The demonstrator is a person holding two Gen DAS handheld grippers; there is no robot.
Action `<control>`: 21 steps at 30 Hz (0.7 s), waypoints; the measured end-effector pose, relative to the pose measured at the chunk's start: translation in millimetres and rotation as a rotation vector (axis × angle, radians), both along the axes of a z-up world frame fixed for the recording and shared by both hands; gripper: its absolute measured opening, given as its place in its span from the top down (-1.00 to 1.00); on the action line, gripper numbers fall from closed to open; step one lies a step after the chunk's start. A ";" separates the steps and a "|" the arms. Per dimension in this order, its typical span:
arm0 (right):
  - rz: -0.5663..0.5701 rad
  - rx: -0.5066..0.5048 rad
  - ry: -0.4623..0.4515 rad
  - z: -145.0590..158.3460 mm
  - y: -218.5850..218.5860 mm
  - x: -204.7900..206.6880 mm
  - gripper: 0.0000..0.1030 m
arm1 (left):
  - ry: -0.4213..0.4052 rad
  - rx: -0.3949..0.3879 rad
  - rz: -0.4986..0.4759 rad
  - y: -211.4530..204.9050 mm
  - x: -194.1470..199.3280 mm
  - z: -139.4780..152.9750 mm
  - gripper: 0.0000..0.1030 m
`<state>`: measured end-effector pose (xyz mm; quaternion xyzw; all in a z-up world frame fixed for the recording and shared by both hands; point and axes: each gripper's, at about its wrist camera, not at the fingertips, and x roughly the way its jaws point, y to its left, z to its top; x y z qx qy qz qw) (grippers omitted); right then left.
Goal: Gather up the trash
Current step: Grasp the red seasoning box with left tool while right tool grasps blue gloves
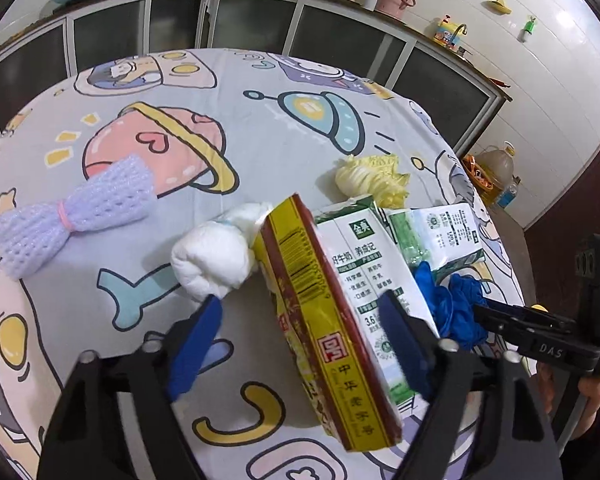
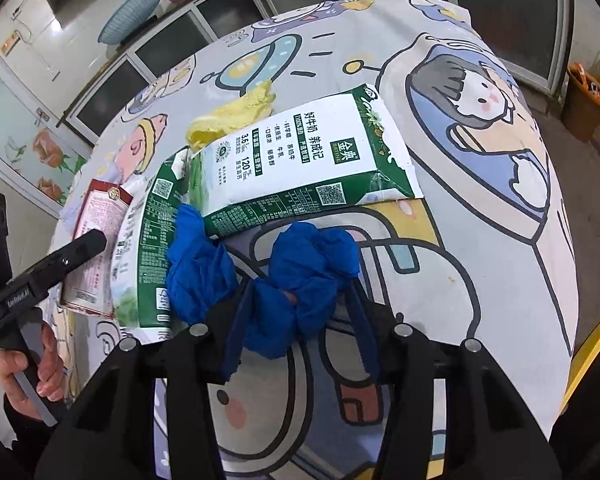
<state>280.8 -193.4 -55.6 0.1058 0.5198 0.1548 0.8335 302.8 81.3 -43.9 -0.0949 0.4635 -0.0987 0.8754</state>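
Note:
A red and yellow carton (image 1: 328,316) lies between the spread fingers of my left gripper (image 1: 300,328), which is open around it. Beside it lie a flattened green and white milk carton (image 1: 364,264), a white crumpled wad (image 1: 215,256), a purple foam net (image 1: 71,212) and yellow cabbage leaves (image 1: 372,180). In the right wrist view my right gripper (image 2: 295,304) has its fingers on either side of a crumpled blue glove (image 2: 300,272); the jaws look closed on it. The milk carton (image 2: 300,160) lies just beyond the glove.
The table has a cartoon-print cloth (image 1: 219,140). Dark glass cabinets (image 1: 251,20) stand behind it. An orange-lined bin (image 2: 584,100) and an oil jug (image 1: 496,168) stand on the floor past the table's right edge.

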 end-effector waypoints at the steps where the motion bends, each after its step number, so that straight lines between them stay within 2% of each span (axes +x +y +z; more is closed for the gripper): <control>1: 0.001 -0.001 0.002 -0.3 1.2 0.7 0.24 | 0.009 -0.010 0.001 1.0 1.3 -1.9 -0.20; 3: 0.006 -0.021 0.000 -0.3 2.5 -1.5 0.43 | 0.027 -0.047 -0.003 3.7 1.8 -5.8 0.03; 4: 0.005 -0.028 0.000 -0.2 2.8 -2.4 0.48 | 0.036 -0.072 -0.008 5.2 1.3 -7.3 0.22; 6: -0.003 -0.028 0.003 0.1 1.7 -4.6 0.59 | 0.037 -0.088 -0.003 7.1 -1.8 -6.8 0.37; 9: -0.008 -0.023 -0.006 5.0 -0.1 -10.2 0.64 | 0.026 -0.105 -0.007 10.9 -9.1 -1.9 0.54; 11: -0.010 -0.020 -0.019 10.4 -2.1 -15.3 0.66 | 0.016 -0.119 -0.009 15.8 -16.3 3.7 0.61; 21: -0.025 0.002 -0.096 46.8 -13.7 -42.8 0.67 | -0.063 -0.115 -0.011 31.6 -58.2 35.8 0.62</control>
